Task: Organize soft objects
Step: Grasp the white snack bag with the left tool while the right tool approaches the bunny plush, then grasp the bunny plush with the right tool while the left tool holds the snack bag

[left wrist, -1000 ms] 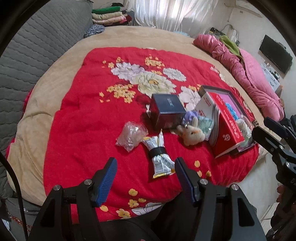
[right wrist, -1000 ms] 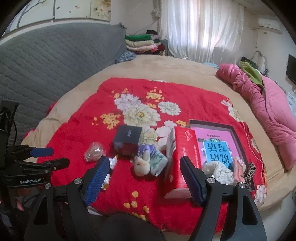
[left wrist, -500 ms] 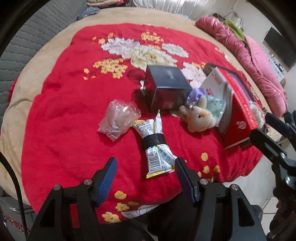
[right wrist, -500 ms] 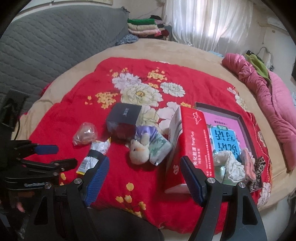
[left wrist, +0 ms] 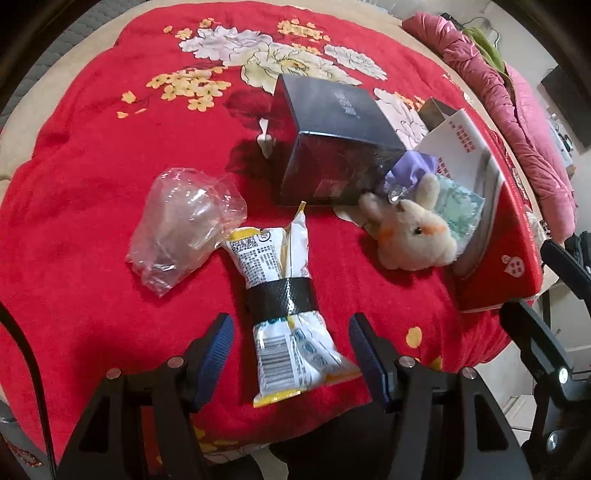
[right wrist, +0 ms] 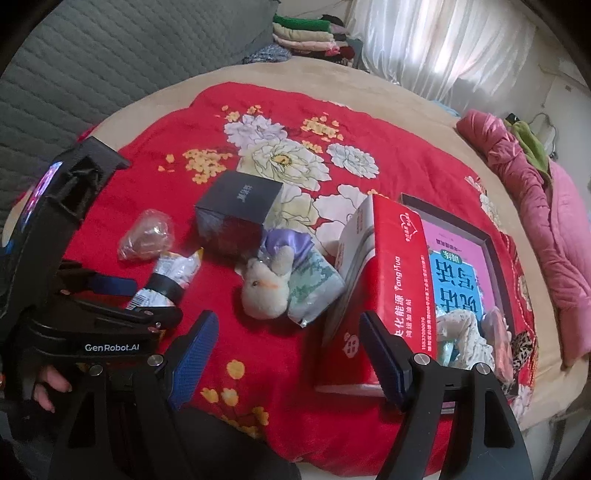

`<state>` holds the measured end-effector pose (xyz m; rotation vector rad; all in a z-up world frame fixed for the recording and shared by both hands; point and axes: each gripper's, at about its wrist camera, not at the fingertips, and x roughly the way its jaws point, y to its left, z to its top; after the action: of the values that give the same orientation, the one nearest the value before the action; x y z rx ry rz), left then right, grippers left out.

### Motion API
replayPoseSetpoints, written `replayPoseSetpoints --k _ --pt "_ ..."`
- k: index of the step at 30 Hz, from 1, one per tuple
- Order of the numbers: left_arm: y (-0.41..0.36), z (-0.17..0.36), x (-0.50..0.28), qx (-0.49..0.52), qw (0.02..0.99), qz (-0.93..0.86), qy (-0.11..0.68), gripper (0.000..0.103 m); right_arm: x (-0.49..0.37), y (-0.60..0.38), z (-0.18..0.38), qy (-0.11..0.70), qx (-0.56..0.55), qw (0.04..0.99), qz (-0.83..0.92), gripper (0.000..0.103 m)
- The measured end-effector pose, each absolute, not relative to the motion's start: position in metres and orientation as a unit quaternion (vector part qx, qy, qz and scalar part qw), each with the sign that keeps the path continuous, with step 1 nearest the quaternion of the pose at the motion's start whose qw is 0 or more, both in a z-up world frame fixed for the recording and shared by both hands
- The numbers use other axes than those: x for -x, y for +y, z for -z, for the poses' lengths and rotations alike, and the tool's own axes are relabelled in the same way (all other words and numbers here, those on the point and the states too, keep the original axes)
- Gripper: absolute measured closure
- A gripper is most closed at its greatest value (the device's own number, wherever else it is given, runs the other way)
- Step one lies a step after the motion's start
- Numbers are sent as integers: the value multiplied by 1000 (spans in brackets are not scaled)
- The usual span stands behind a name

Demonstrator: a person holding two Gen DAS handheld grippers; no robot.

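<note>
A white and yellow snack packet (left wrist: pixel 282 295) with a black band lies on the red blanket (left wrist: pixel 92 184). My left gripper (left wrist: pixel 291 347) is open, its fingers on either side of the packet's near end, not touching it. A crumpled clear plastic bag (left wrist: pixel 181 225) lies to its left. A cream plush rabbit (left wrist: pixel 410 232) leans on a green pouch (left wrist: pixel 458 210) by a dark box (left wrist: pixel 332 147). My right gripper (right wrist: pixel 288 343) is open and empty, near the rabbit (right wrist: pixel 266 291) and the red tissue box (right wrist: pixel 391 284).
An open tray box (right wrist: pixel 480 236) with a pink book and soft cloth items (right wrist: pixel 465 336) lies to the right. A pink quilt (right wrist: pixel 546 206) is heaped at the far right. Folded clothes (right wrist: pixel 306 33) are stacked by the grey headboard (right wrist: pixel 92 70). The bed edge is close below.
Both grippers have moved forward and down toward the bed. The left one now straddles the snack packet's near end. The right one has come nearer the rabbit and tissue box.
</note>
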<state>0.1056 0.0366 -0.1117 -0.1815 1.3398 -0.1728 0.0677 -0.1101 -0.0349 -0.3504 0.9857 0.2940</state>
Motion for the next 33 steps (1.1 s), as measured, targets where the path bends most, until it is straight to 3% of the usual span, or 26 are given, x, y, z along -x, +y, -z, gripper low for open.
replayPoseSetpoints --k 6,14,21,33 --pt "40 118 -114 92 777 77 618 39 -71 -101 46 467 200 849 -144 24" --pt "50 123 -120 106 775 85 617 55 -78 -84 65 457 239 842 -157 24" --pt "65 125 -119 137 770 95 615 62 -82 -69 90 445 298 832 -145 24" --pt "71 125 -120 157 766 105 615 63 -95 -47 122 418 364 824 -119 24"
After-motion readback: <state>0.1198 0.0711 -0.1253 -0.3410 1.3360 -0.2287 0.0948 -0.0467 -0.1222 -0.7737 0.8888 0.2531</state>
